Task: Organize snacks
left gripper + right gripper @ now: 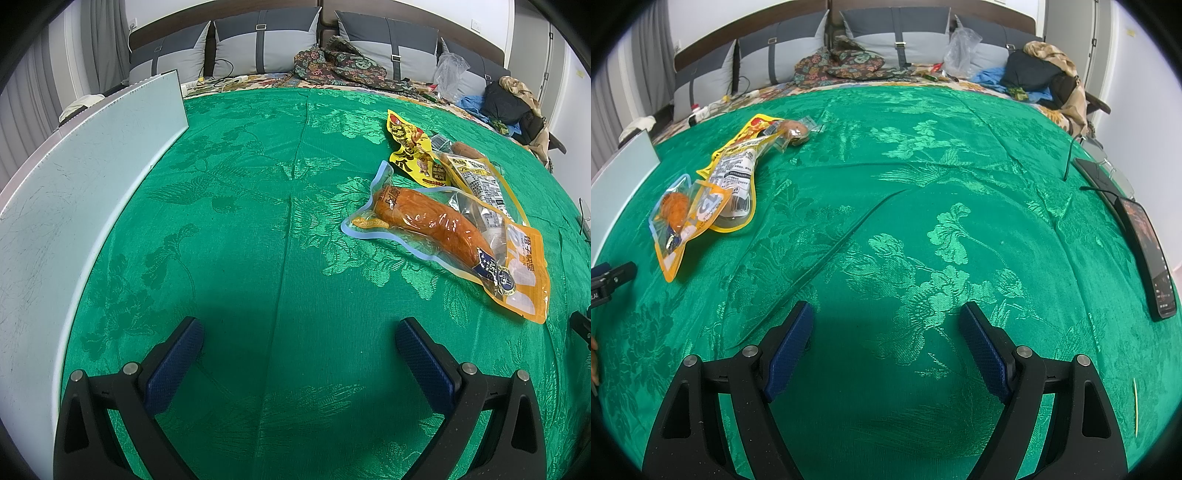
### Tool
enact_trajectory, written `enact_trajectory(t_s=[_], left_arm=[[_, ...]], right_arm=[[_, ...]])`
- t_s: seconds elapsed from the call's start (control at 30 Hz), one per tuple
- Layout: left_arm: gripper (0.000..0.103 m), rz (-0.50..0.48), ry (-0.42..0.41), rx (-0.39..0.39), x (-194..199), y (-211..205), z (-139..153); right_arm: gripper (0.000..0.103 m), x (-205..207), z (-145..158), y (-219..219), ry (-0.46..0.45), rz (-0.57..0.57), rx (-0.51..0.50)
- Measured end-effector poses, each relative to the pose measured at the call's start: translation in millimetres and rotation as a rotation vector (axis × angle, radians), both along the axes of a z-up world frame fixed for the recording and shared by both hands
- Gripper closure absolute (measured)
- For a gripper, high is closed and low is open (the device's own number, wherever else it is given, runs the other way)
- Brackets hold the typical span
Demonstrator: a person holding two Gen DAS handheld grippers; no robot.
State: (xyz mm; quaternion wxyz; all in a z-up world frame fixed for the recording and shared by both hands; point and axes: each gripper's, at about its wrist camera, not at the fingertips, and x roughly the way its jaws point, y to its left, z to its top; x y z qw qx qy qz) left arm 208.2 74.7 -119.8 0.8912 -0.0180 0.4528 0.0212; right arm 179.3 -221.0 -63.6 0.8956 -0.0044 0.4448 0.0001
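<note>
Several snack packets lie in a loose pile on the green cloth. A clear blue-rimmed packet with an orange sausage (432, 221) lies on a long orange-edged packet (517, 273). A yellow packet (413, 147) and a small brown snack (467, 149) lie behind them. In the right wrist view the same pile sits at the far left: the sausage packet (674, 206), the long packet (735, 177), the brown snack (794, 131). My left gripper (299, 334) is open and empty, short and left of the pile. My right gripper (886, 317) is open and empty over bare cloth.
A white board (74, 192) stands along the left edge. Two dark phones (1148, 251) with a cable lie at the right edge. A thin yellow stick (1135, 406) lies near the right. Pillows (266, 44), clothes and bags sit behind the cloth.
</note>
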Motion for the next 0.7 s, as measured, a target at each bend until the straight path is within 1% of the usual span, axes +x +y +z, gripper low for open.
enact_trajectory(t_s=[0.6,0.67,0.7], left_arm=[[0.0,-0.001,0.0,-0.001,-0.1,0.5,-0.3],[0.0,-0.013,0.012,0.001,-0.9,0.1,0.1],[0.0,-0.013,0.027,-0.002,-2.2,1.5,1.7]], right_arm=[[0.018,-0.4,0.0,-0.3,0.003,-0.01,0.004],[0.018,1.5,2.8,-1.0,0.032,-0.046,0.028],[0.018,4.2,6.6,-1.7,0.056,-0.06,0.097]])
